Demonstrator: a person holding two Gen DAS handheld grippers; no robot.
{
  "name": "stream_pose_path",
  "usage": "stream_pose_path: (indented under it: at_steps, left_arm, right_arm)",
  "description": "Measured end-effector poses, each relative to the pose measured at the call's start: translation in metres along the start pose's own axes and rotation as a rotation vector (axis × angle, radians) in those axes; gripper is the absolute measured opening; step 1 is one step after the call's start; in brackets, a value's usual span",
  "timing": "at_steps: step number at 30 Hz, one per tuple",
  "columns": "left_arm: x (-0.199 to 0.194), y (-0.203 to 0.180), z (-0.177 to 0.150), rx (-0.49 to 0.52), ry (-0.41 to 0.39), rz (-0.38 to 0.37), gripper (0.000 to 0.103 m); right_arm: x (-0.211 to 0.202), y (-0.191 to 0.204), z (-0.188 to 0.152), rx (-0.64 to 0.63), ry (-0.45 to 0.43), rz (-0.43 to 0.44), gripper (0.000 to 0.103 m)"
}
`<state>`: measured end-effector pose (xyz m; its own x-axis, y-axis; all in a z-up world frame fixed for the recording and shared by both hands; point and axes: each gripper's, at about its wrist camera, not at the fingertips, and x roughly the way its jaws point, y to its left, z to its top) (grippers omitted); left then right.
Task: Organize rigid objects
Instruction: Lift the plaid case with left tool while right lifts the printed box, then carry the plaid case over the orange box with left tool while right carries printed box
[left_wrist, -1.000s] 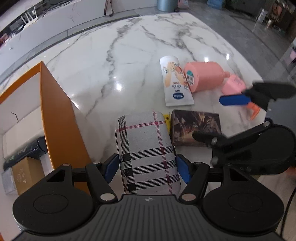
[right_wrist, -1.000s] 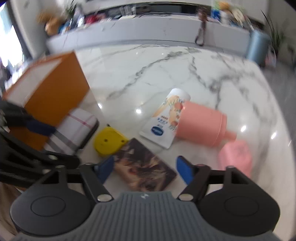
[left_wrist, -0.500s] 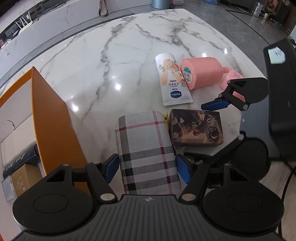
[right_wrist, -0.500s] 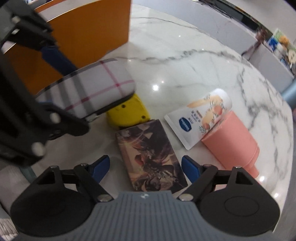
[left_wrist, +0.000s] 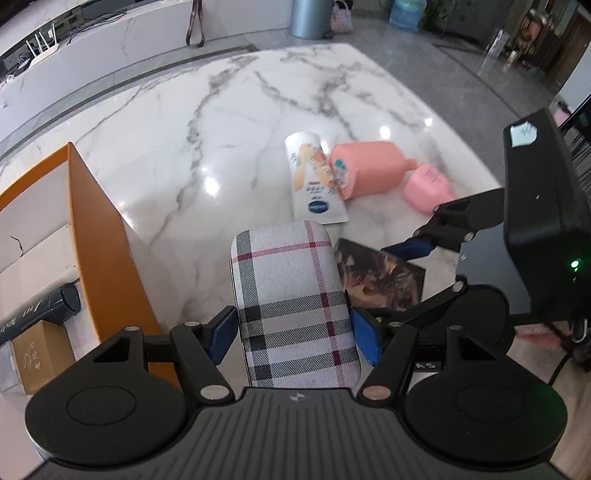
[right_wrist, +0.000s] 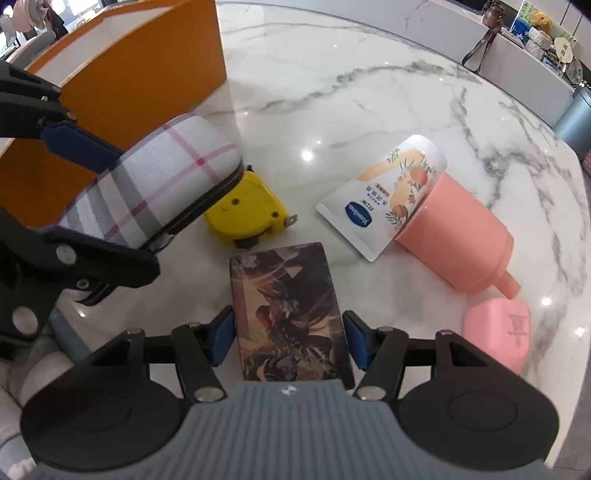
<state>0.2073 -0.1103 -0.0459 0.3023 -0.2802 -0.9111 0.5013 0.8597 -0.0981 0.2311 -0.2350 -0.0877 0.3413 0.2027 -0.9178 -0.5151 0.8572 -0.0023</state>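
Note:
My left gripper (left_wrist: 293, 338) is shut on a plaid hard case (left_wrist: 295, 295) and holds it above the marble table (left_wrist: 221, 147), next to the orange box (left_wrist: 107, 243). The case also shows in the right wrist view (right_wrist: 151, 188), lifted over a yellow tape measure (right_wrist: 247, 214). My right gripper (right_wrist: 288, 338) is open, its jaws on either side of a dark illustrated box (right_wrist: 288, 314) lying on the table; small gaps show at both pads. That box also shows in the left wrist view (left_wrist: 380, 277).
A white lotion tube (right_wrist: 388, 199), a salmon bottle (right_wrist: 461, 243) and a pink case (right_wrist: 498, 336) lie at the right. The orange box holds a dark bottle (left_wrist: 40, 314) and a cardboard carton (left_wrist: 40, 354). The table edge is near at the right.
My left gripper has lifted the plaid case off the table. My right gripper has come down around the dark illustrated box, jaws narrower than before.

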Motion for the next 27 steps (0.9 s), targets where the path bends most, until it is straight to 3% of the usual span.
stream_pose_path:
  at_steps: [8, 13, 17, 22, 27]
  left_arm:
    - [-0.053, 0.005, -0.016, 0.001, -0.068, -0.047, 0.077]
    - [-0.091, 0.02, -0.031, 0.018, -0.104, -0.034, 0.077]
    - [-0.12, 0.045, -0.046, 0.047, -0.118, 0.034, 0.077]
    - [-0.136, 0.087, -0.063, 0.077, -0.081, 0.132, 0.077]
    - [-0.132, 0.112, -0.075, 0.218, -0.033, 0.154, 0.077]
  right_arm:
    - [-0.046, 0.025, 0.003, -0.028, -0.051, -0.012, 0.062]
    - [-0.089, 0.056, 0.011, -0.084, -0.125, -0.005, 0.062]
    - [-0.121, 0.083, 0.024, -0.151, -0.19, 0.016, 0.062]
    - [-0.143, 0.122, 0.052, -0.257, -0.239, 0.054, 0.062]
    - [-0.136, 0.148, 0.088, -0.333, -0.233, 0.079, 0.062]
